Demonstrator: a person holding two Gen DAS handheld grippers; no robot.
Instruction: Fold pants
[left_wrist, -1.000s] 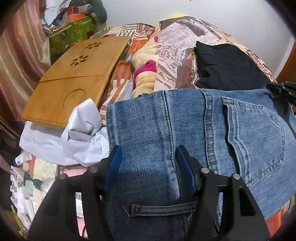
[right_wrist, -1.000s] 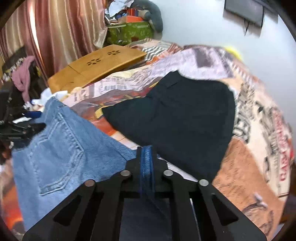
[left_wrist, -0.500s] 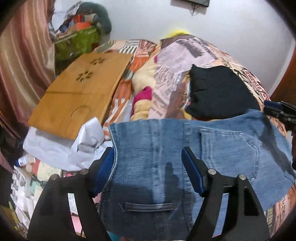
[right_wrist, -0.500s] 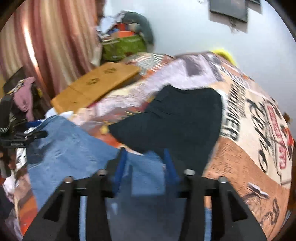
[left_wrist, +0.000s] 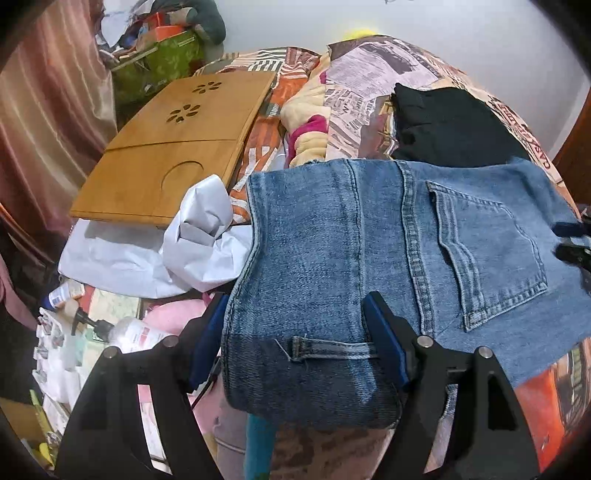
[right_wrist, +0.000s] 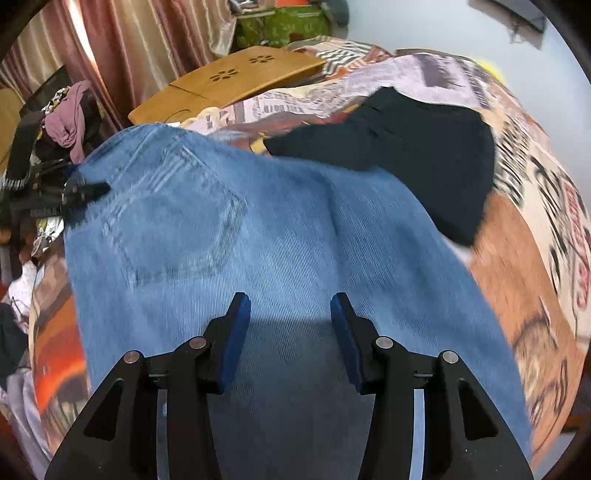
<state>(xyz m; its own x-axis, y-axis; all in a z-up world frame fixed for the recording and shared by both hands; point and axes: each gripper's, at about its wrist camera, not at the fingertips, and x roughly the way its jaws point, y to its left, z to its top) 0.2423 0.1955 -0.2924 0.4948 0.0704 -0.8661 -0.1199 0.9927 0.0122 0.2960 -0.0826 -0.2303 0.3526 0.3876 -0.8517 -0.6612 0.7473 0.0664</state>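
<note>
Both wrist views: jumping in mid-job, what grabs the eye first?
The folded blue denim jeans, back pocket up, fill the middle of the patterned bedspread. Just beyond them lies a folded black garment. The left gripper and right gripper both stand open above the denim; the right's jaws have just opened.

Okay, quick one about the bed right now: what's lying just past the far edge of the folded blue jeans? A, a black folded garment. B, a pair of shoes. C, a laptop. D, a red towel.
A: in the right wrist view a black folded garment lies on the printed bedspread right behind the blue jeans; the left wrist view shows the same.
</note>
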